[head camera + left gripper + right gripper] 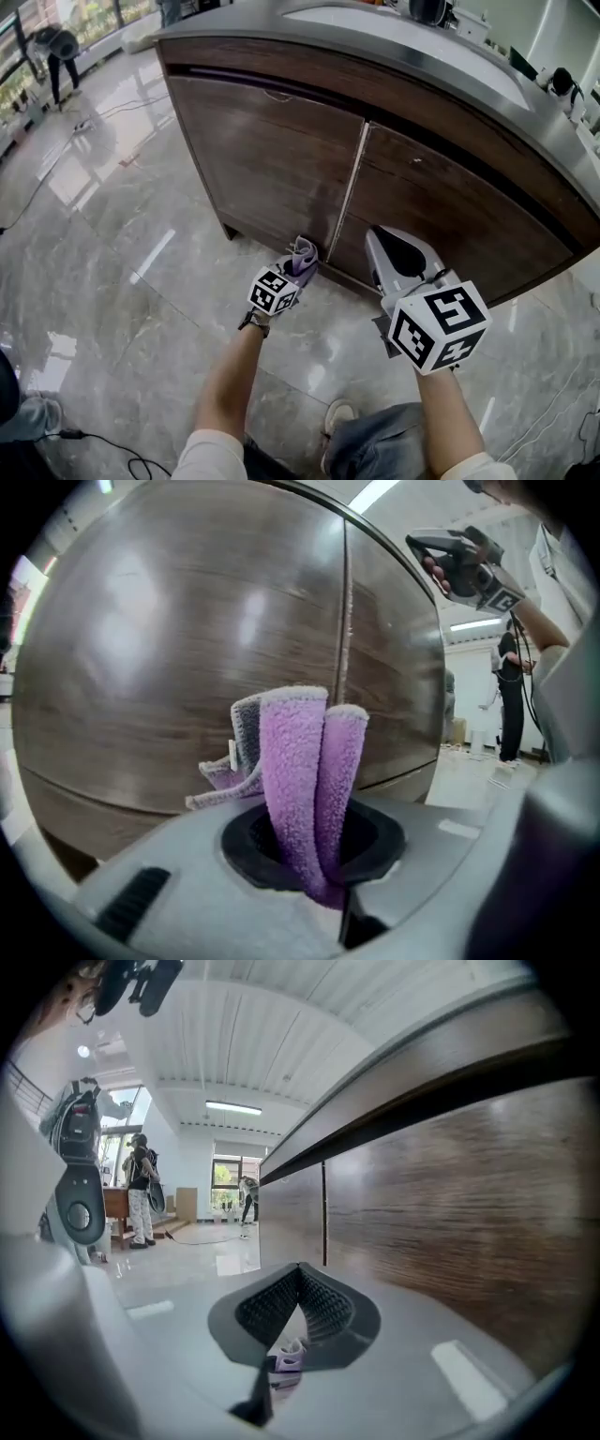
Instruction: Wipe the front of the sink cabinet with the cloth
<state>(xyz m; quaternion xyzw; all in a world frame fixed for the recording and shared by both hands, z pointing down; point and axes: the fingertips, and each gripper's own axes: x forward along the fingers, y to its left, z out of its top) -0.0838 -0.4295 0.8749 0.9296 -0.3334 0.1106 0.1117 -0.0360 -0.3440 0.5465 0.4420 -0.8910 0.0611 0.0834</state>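
The sink cabinet has two dark wood doors, a left door (272, 159) and a right door (450, 206), under a grey countertop (375, 37). My left gripper (298, 262) is shut on a folded purple cloth (305, 249), low down by the seam (347, 192) between the doors. In the left gripper view the cloth (298, 761) stands upright out of the left gripper (319, 855), close to the wood; contact cannot be told. My right gripper (375, 234) is shut and empty, pointing at the lower right door. In its own view the right gripper (300, 1279) has its pads together.
The floor is glossy grey marble (122, 253), with thin cables (56, 159) lying at the left. A person (56, 52) bends over far off at the top left. My own shoe (337, 414) is below the grippers. Small objects (561, 84) stand on the counter's right end.
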